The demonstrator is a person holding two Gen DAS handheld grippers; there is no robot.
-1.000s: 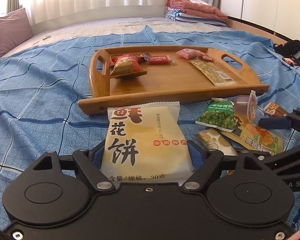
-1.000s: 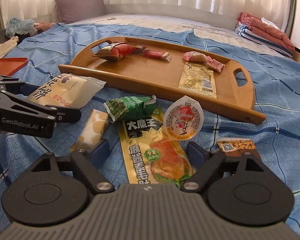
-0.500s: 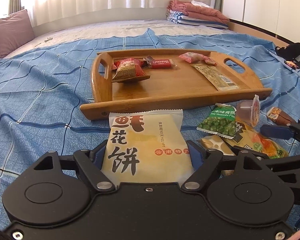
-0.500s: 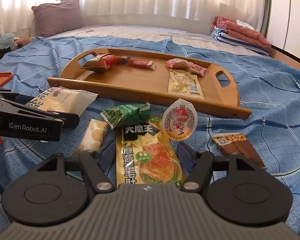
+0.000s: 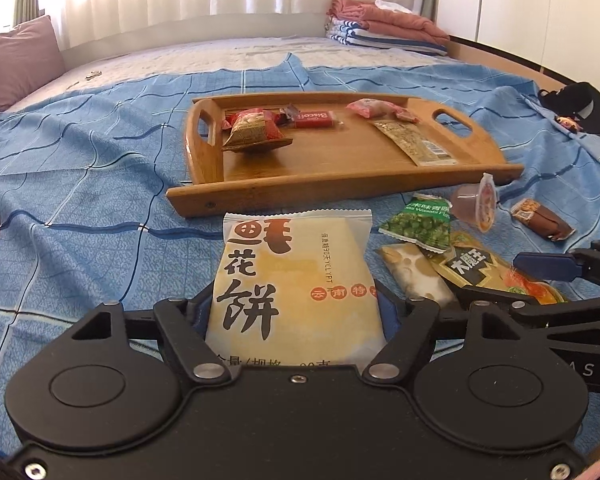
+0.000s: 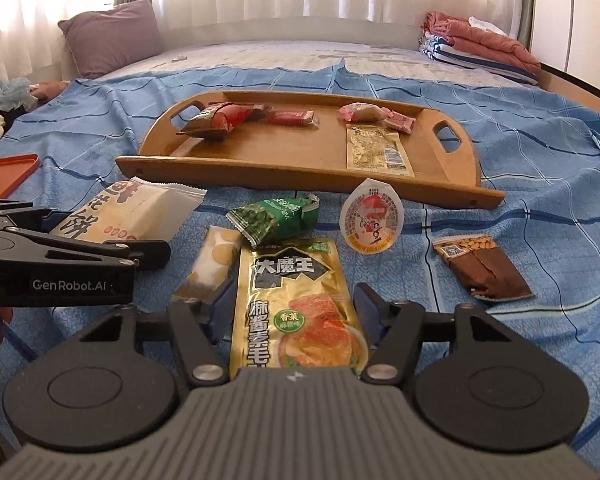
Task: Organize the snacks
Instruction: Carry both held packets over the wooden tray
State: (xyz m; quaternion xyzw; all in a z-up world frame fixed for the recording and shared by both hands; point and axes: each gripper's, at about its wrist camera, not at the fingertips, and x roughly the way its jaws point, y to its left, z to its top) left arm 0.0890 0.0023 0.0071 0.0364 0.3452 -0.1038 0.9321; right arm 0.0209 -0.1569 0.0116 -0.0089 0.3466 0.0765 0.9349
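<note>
My left gripper (image 5: 296,316) is shut on a cream flower-cake packet (image 5: 296,276), also seen in the right wrist view (image 6: 128,216). My right gripper (image 6: 292,312) is shut on a gold spicy-snack packet (image 6: 296,300), which lies on the blue bedsheet. The wooden tray (image 5: 340,184) sits just beyond, holding several snacks, among them a red nut bag (image 5: 254,132) and a flat beige packet (image 6: 376,148). Loose by the tray lie a green pea packet (image 6: 276,216), a jelly cup (image 6: 372,220), a brown nut packet (image 6: 480,268) and a pale candy bar (image 6: 212,264).
An orange lid (image 6: 4,172) lies at the left on the sheet. A purple pillow (image 6: 112,36) and folded blankets (image 6: 480,48) lie at the far side of the bed. A dark cap (image 5: 580,108) lies at the right.
Both grippers have moved slightly closer in on their packets. The right gripper's fingers have closed inward onto the gold packet. The left grip is unchanged.
</note>
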